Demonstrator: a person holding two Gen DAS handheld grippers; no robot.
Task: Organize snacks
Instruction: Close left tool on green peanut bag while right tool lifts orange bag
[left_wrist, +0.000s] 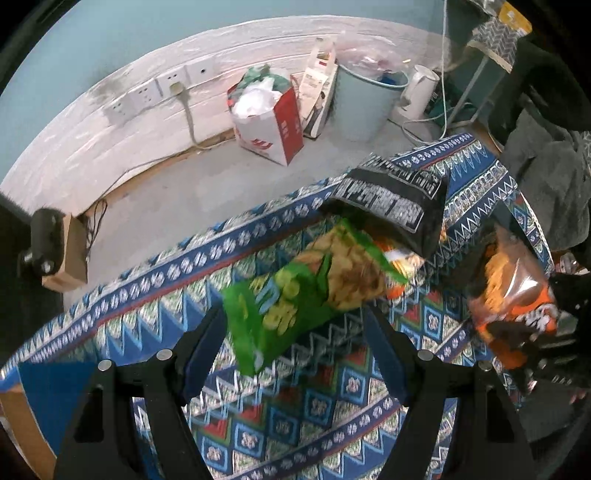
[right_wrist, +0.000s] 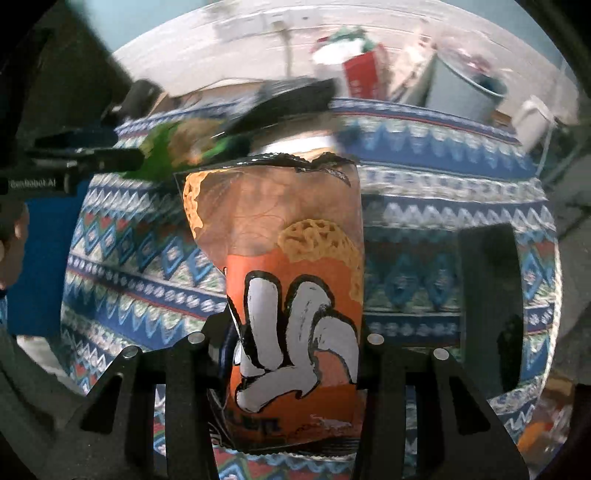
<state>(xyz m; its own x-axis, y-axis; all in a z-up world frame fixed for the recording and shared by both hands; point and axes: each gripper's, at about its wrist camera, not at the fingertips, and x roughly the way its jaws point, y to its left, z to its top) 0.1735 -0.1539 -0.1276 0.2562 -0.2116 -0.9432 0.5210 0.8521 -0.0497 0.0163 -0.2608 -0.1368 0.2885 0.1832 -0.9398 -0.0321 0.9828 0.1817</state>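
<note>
**Orange bag in a soft pinch, green bag under open fingers**

Orange foil is filling the right wrist view: the right gripper (right_wrist: 295, 339) is holding the orange snack bag (right_wrist: 291, 295) upright, its fingers drawn in narrow on the lower part of the bag. The bag is puffy and slick, so it may be sliding down or twisting out if the squeeze is only catching air-filled foil; a harder squeeze risks crushing the snacks inside.

Over on the left, the left gripper (left_wrist: 295, 354) is hanging with its fingers wide, holding nothing, just above the near end of the green snack bag (left_wrist: 295, 291). That bag is lying on the patterned counter (left_wrist: 258, 424), its far end tucked under a black snack bag (left_wrist: 391, 199). Pulling the green one could be dragging the black one along, and both are sitting close to the far edge, above the floor (left_wrist: 177, 192).
</note>
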